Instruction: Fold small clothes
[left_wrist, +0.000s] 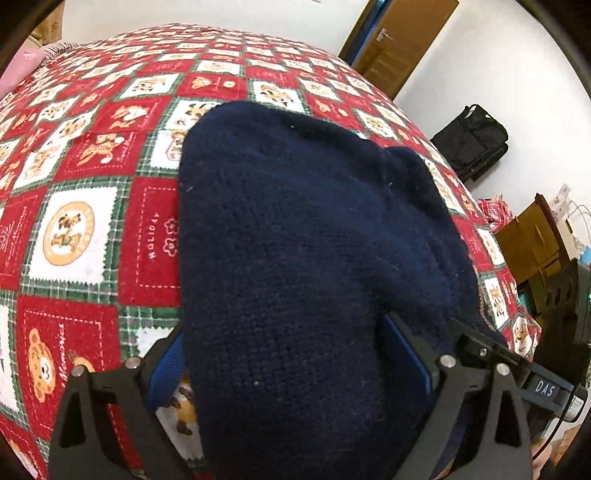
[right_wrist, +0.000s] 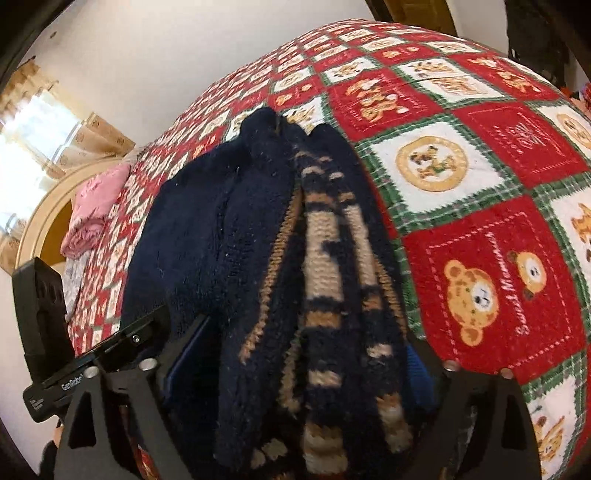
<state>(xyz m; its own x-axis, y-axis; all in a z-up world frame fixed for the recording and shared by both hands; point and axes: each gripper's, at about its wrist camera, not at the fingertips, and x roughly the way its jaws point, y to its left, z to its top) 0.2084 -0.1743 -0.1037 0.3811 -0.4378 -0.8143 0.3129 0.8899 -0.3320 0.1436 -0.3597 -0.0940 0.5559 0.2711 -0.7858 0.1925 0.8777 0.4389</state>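
Filling the middle of both views, a navy knitted sweater (left_wrist: 303, 236) lies bunched on a bed covered by a red, white and green bear-print quilt (left_wrist: 85, 229). The left gripper (left_wrist: 295, 354) has its blue-padded fingers spread wide with the sweater's plain navy bulk between them; whether they press it I cannot tell. The right gripper (right_wrist: 295, 369) is likewise spread around folds showing tan and cream pattern (right_wrist: 325, 258). A pink cloth (right_wrist: 96, 206) sits at the left, a black bag (left_wrist: 472, 140) at the upper right.
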